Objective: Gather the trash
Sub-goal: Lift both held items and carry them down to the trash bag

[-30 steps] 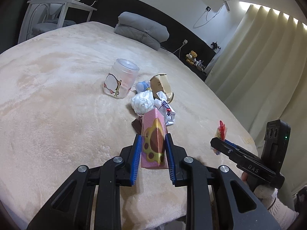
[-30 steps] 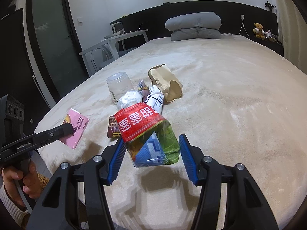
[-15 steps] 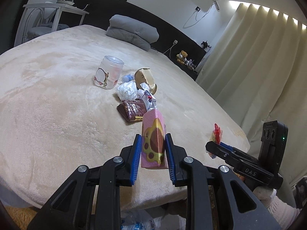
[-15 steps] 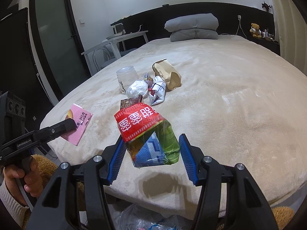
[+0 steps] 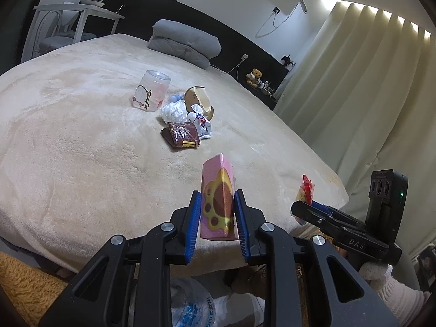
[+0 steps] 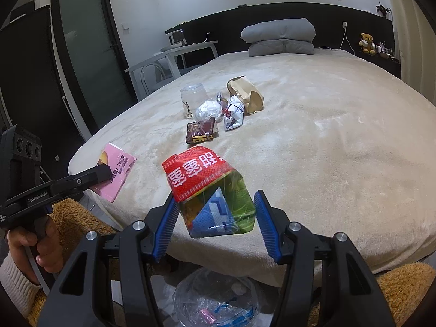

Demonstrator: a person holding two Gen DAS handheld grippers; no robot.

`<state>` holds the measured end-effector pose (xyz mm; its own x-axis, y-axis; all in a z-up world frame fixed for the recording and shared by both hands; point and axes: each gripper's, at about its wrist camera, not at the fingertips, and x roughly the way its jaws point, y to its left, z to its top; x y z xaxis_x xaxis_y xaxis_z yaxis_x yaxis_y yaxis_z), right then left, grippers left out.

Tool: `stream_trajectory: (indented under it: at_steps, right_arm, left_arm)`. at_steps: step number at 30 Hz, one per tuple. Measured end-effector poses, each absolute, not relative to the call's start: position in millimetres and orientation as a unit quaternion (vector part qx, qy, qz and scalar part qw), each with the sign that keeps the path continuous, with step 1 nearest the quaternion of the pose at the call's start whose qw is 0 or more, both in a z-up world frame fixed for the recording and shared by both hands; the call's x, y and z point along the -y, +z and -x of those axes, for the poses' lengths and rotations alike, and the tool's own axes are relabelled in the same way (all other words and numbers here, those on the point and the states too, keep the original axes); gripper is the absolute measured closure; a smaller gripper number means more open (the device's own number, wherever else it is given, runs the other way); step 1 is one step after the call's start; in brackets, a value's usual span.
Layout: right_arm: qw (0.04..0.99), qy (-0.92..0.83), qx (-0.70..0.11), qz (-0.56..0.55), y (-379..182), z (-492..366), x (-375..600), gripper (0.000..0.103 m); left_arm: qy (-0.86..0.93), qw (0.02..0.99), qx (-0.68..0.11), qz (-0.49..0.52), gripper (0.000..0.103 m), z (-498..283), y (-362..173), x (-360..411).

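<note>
On the left, my left gripper (image 5: 217,219) has its blue pads closed against a pink carton (image 5: 218,207) with a paw print, held upright above the near edge of the bed (image 5: 68,150). On the right, my right gripper (image 6: 215,222) holds a crumpled snack bag (image 6: 209,190), red on top and green and blue below; its jaws sit wide, and the bag hangs between the pads. Both are past the bed's edge, above a clear plastic bag (image 6: 215,299) on the floor.

Still on the blanket, left to right: a clear plastic jar (image 5: 151,91), a white crumpled wad (image 5: 173,111), a dark brown wrapper (image 5: 181,135), a white printed wrapper (image 5: 201,121) and a brown paper bag (image 5: 199,100), clustered close together. Grey pillows (image 5: 185,42) lie far behind.
</note>
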<state>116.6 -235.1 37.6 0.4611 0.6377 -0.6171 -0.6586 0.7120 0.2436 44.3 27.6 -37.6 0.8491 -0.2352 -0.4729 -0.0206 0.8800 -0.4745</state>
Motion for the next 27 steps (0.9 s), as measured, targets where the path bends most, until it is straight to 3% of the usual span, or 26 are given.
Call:
stream_trajectory:
  at_steps: [27]
  right_arm:
    - [0.804, 0.395, -0.443, 0.014, 0.8, -85.5, 230.3, 0.047]
  left_arm:
    - [-0.093, 0.907, -0.338, 0.234, 0.079, -17.2, -73.9, 8.7]
